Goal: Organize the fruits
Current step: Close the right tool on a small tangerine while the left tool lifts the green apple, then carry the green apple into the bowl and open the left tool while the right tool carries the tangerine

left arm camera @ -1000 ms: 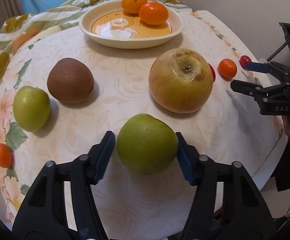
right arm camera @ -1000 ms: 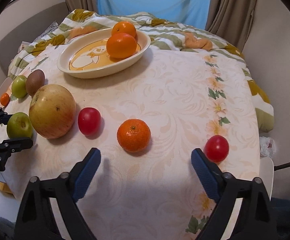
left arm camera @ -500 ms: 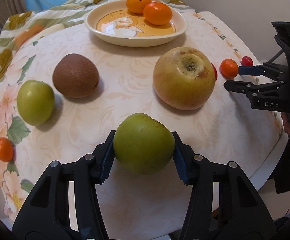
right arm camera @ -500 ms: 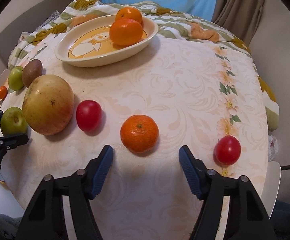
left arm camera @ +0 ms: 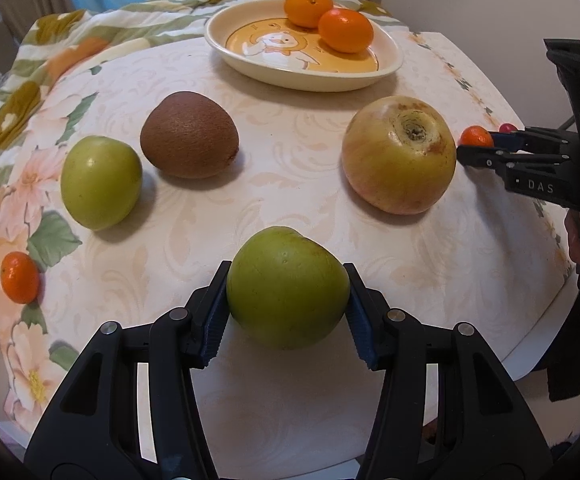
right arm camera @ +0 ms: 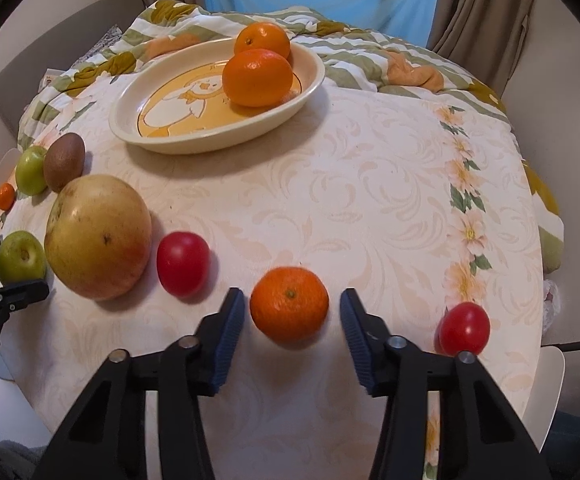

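My left gripper (left arm camera: 286,314) is shut on a green apple (left arm camera: 287,286) at the table's near edge; both blue pads press its sides. My right gripper (right arm camera: 292,330) is open around a small orange mandarin (right arm camera: 289,308), with a gap on each side. A cream oval plate (left arm camera: 250,62) at the back holds two oranges (left arm camera: 345,30). A big yellow-red apple (left arm camera: 398,160), a brown kiwi (left arm camera: 189,140), a second green apple (left arm camera: 100,182) and a small mandarin (left arm camera: 19,277) lie on the cloth.
Two red tomatoes lie in the right wrist view, one left of the mandarin (right arm camera: 183,263), one at the right edge (right arm camera: 465,328). The round table (right arm camera: 370,200) has a floral cloth. Curtains and a blue window stand behind.
My left jaws closed onto the green apple. My right gripper moved forward and narrowed around the small mandarin.
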### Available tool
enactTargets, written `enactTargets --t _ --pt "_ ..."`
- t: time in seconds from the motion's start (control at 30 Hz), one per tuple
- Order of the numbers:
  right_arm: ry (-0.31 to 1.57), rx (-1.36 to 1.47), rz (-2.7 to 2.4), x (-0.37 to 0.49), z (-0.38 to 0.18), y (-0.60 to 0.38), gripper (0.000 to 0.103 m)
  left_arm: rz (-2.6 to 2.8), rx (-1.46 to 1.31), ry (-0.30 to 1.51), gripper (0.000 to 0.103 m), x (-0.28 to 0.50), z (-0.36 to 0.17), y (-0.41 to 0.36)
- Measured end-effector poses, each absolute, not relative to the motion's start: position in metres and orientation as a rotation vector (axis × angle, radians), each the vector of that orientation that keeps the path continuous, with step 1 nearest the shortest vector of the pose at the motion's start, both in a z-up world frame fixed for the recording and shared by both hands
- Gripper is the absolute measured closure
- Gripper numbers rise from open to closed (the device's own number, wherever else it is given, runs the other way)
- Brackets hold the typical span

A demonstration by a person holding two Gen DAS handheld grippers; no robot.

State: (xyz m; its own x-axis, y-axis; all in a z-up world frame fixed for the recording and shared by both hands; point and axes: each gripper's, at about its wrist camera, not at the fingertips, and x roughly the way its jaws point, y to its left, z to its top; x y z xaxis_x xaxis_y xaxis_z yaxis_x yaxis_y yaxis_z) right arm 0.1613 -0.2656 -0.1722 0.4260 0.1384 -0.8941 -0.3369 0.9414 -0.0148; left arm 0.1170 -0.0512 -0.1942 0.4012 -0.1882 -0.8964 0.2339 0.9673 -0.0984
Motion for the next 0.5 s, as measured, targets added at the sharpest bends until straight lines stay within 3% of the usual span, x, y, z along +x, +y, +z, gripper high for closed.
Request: enactTargets --t 0.5 --pt "1.041 -0.154 0.288 0.148 -0.130 -0.267 0.070 -0.217 0.018 1.065 0.044 0.116 -0.150 -0.038"
